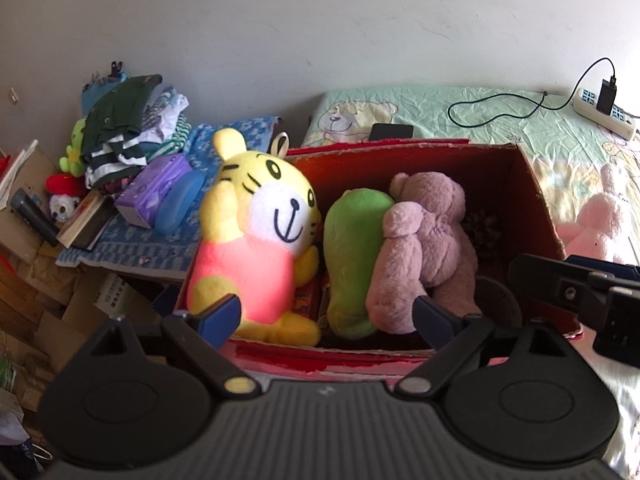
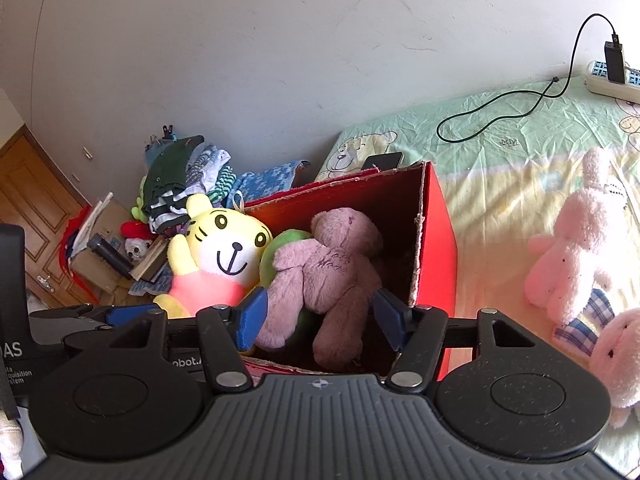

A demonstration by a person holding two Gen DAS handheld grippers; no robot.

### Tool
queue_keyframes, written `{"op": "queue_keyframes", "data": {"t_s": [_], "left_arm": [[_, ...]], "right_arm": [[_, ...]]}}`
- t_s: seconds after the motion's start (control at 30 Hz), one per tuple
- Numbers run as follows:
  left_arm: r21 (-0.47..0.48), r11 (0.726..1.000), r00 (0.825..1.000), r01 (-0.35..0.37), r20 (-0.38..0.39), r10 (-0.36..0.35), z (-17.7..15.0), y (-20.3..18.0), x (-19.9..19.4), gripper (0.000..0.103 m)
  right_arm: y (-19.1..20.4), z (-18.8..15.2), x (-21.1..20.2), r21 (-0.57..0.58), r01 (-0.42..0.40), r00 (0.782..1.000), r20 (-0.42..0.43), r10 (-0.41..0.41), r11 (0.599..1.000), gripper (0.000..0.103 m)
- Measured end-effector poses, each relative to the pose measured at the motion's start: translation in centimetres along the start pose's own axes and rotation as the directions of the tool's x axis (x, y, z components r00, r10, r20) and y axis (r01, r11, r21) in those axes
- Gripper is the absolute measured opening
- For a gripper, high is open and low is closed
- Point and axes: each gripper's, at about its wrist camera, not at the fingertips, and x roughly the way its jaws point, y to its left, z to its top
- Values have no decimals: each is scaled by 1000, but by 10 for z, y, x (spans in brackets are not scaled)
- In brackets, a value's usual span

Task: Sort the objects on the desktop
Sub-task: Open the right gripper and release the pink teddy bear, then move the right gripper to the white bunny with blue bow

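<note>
A red cardboard box [image 1: 536, 200] [image 2: 436, 240] stands on the bed. Inside it sit a yellow tiger plush [image 1: 256, 232] [image 2: 224, 252], a green plush [image 1: 352, 240] [image 2: 288, 240] and a purple bear [image 1: 424, 240] [image 2: 332, 264]. My left gripper [image 1: 326, 314] hovers open over the box's near edge, with nothing held. My right gripper [image 2: 322, 314] is open too; the bear's legs lie beyond and between its blue pads, which do not press on them. A pink rabbit plush [image 1: 600, 220] [image 2: 576, 248] lies on the bed to the right of the box, and another pink plush [image 2: 616, 360] lies nearer.
On the green bedsheet [image 2: 500, 152] lie a black phone [image 1: 390, 131], a black cable [image 2: 500, 116] and a power strip [image 1: 604, 114]. To the left are a clothes pile [image 1: 120, 128], a purple tissue pack [image 1: 154, 190], a blue case [image 1: 180, 202] and cardboard boxes [image 1: 24, 240].
</note>
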Motion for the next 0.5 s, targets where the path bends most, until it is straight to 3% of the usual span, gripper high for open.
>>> {"op": "queue_keyframes", "data": {"t_s": [0.1,0.27,0.37,0.5], "left_arm": [[-3,1000,1000,0,19,0,-1,-7,-12,94],[31,998,996,57,69,-59,-4,-32,-36,94],[77,988,985,131,104,-139,-5,-54,-51,94],[141,956,956,258,108,-274,-8,-91,-61,94]], "right_arm": [[-11,1,-10,18,-29,999,14,29,999,63],[-37,0,-39,46,-50,996,76,46,998,63],[-59,-2,-61,63,-45,993,115,38,997,63],[-96,-6,-88,109,13,988,152,-29,994,63]]}}
